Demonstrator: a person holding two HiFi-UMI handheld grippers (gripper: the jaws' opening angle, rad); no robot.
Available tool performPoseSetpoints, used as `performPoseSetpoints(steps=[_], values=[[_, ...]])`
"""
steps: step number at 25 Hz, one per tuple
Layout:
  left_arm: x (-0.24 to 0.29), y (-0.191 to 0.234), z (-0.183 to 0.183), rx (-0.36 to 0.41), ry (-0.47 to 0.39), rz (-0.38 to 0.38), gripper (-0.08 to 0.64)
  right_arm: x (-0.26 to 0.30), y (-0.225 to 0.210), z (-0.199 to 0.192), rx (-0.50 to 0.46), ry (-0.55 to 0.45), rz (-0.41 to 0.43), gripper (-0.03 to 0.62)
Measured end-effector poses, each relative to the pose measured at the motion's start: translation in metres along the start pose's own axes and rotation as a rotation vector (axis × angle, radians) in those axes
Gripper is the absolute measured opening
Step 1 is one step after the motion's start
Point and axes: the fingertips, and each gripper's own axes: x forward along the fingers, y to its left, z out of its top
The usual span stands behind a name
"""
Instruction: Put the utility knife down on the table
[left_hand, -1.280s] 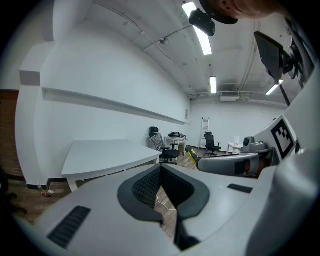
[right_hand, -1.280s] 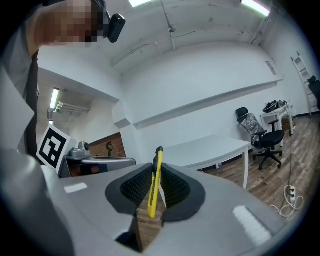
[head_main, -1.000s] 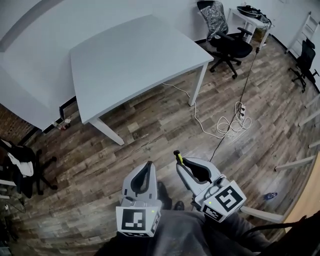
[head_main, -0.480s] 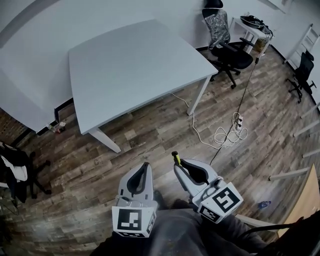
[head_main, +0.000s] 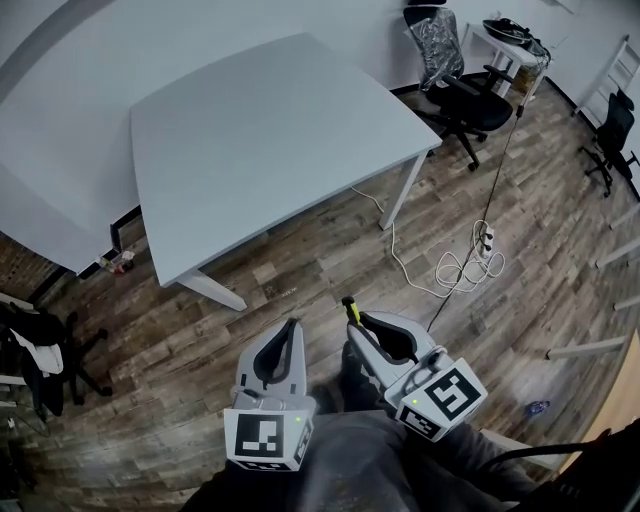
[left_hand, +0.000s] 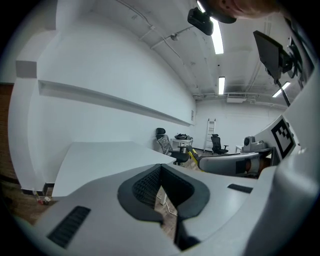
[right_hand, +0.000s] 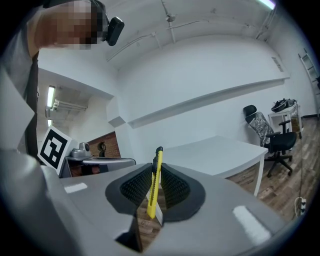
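A slim yellow utility knife (right_hand: 154, 186) with a black tip stands between the black pads of my right gripper (right_hand: 155, 187), which is shut on it. In the head view the knife (head_main: 351, 310) pokes out past the right gripper (head_main: 365, 332), held low over the wooden floor. My left gripper (head_main: 288, 345) hangs beside it, jaws shut with nothing between them (left_hand: 161, 186). The large white table (head_main: 260, 130) stands ahead, some way off from both grippers; it also shows in the right gripper view (right_hand: 220, 152).
Black office chairs (head_main: 462, 90) stand at the back right, another chair (head_main: 612, 130) further right. A white cable with a power strip (head_main: 470, 262) coils on the wooden floor right of the table. A chair with clothes (head_main: 35, 350) stands at the left edge.
The view has drawn slightly nearer the table, which now sits lower in the frame. Both grippers keep their places side by side, the knife still held.
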Motion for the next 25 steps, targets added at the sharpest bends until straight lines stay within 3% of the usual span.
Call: performPoseSetpoints(steps=[16, 25], values=[[0.146, -0.004, 0.016, 0.008, 0.069, 0.073, 0.003, 0.063, -0.138, 0.028, 0.045, 0.022, 0.088, 0.055], [0.178, 0.021, 0.027, -0.008, 0.066, 0.163, 0.003, 0.100, -0.167, 0.041, 0.051, 0.037, 0.150, 0.055]])
